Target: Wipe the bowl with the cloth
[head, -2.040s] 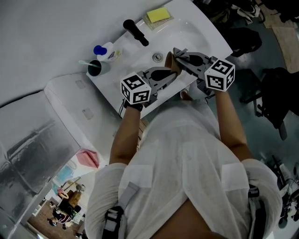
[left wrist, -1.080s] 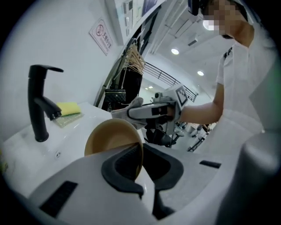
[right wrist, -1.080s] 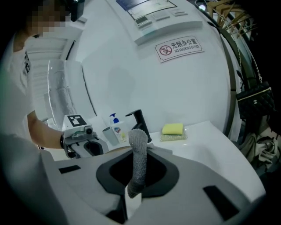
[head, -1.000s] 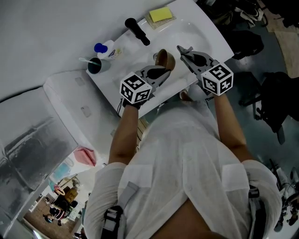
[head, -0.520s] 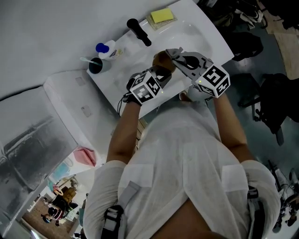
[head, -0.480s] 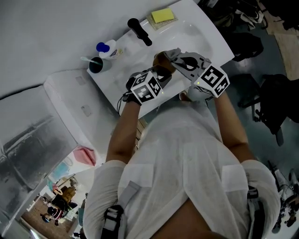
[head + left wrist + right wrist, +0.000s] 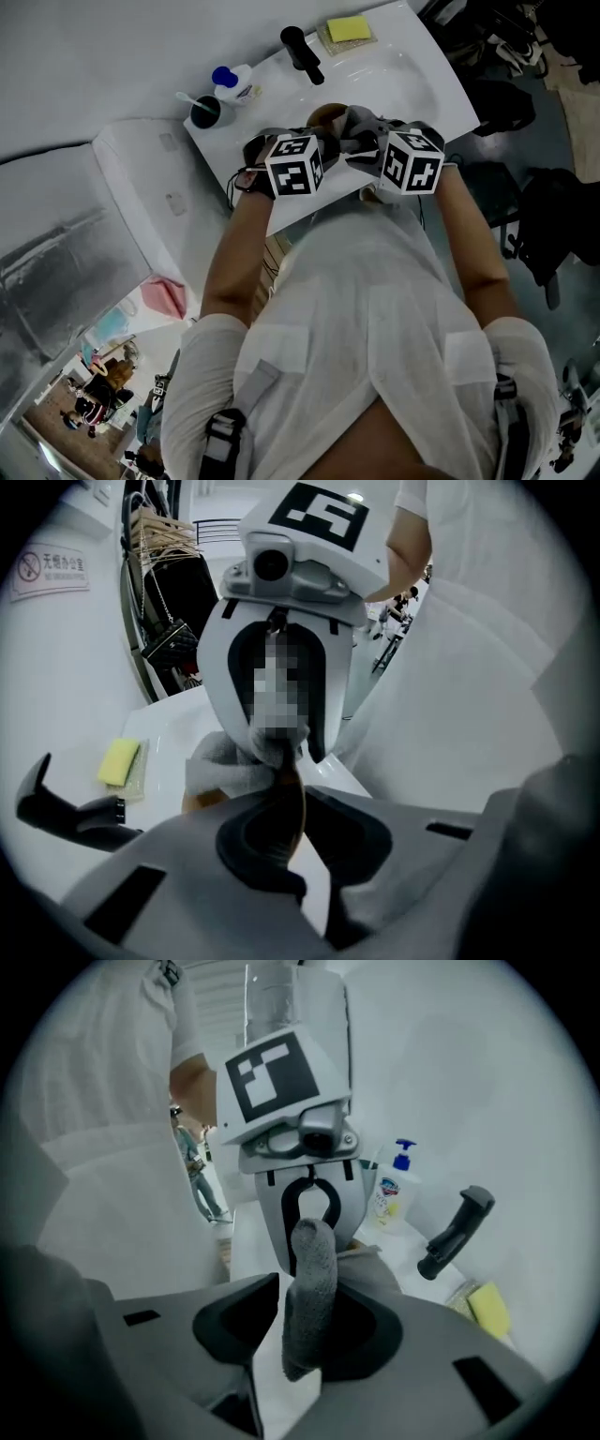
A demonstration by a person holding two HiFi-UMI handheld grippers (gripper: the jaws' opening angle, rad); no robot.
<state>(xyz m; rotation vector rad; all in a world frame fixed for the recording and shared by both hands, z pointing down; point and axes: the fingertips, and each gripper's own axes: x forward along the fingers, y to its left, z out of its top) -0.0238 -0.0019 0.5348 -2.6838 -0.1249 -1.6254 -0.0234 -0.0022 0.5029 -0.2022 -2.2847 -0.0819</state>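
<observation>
Found bowl (image 7: 324, 114) clamped by its rim in the closed left gripper (image 7: 283, 785), over the sink (image 7: 441, 80). Noted cloth (image 7: 309, 1241) standing loose between right gripper (image 7: 315, 1288) jaws, just opened. Judged wiping under way; next needs re-clamping cloth, pressing it against bowl. Logged faucet (image 7: 302, 54) and sponge (image 7: 348, 28) beyond both grippers; no obstruction.

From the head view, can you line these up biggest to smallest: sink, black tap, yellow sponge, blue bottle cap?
sink
black tap and yellow sponge: about alike, can't rank
blue bottle cap

White wall (image 7: 94, 47); white washbasin (image 7: 427, 80) with black faucet (image 7: 302, 54); dark chairs (image 7: 562, 220) right; grey floor (image 7: 539, 141).
</observation>
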